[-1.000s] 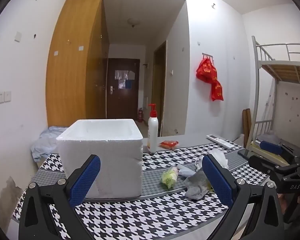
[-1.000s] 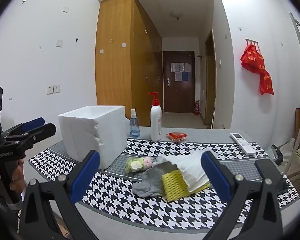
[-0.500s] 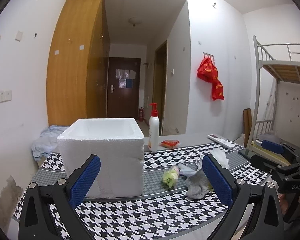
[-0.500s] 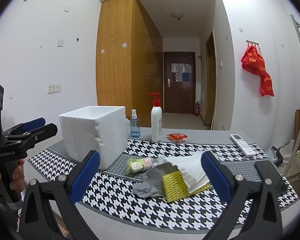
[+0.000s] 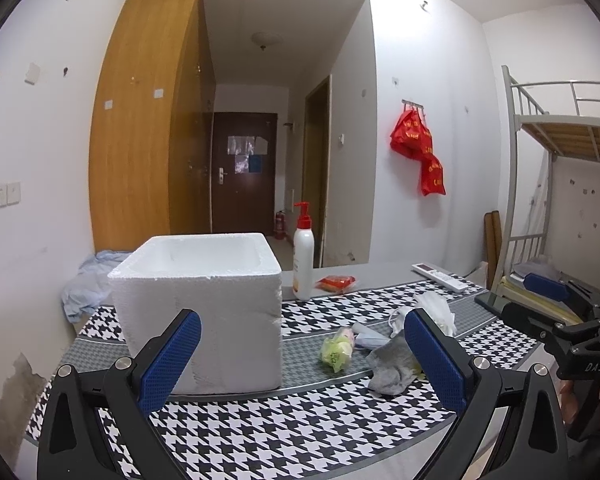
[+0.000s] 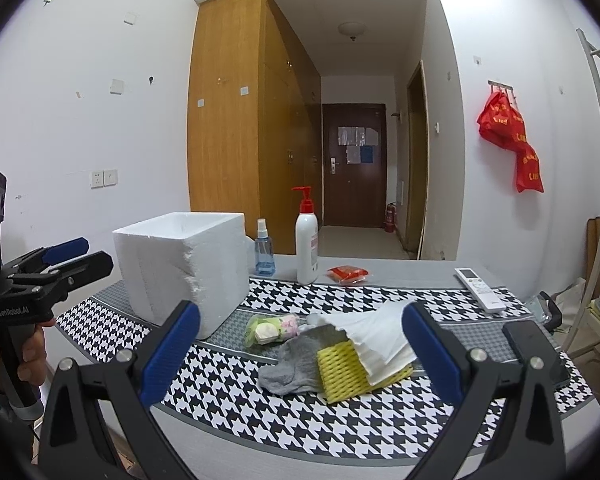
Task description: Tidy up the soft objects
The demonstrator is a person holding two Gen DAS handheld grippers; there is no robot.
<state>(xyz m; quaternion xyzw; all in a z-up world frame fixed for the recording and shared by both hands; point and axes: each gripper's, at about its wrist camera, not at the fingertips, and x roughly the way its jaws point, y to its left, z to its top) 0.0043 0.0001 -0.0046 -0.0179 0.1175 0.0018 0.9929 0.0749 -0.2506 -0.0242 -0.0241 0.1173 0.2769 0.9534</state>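
A white foam box (image 5: 204, 300) (image 6: 184, 268) stands open-topped on the houndstooth cloth. Right of it lies a heap of soft things: a grey sock (image 6: 296, 364) (image 5: 392, 364), a yellow foam net (image 6: 346, 368), a white folded cloth (image 6: 380, 336), and a green-wrapped bundle (image 6: 266, 330) (image 5: 336, 350). My left gripper (image 5: 300, 360) is open, held short of the box and heap with nothing between its fingers. My right gripper (image 6: 300, 356) is open too, facing the heap from the near table edge, empty.
A white pump bottle (image 6: 306, 248), a small blue spray bottle (image 6: 264, 254), a red packet (image 6: 348, 274) and a remote (image 6: 480, 288) sit at the back of the table. A dark phone (image 6: 536, 350) lies at the right. A bunk bed (image 5: 560, 140) stands to the right.
Both views have drifted only slightly; the grippers stay open and empty, and nothing on the table has moved.
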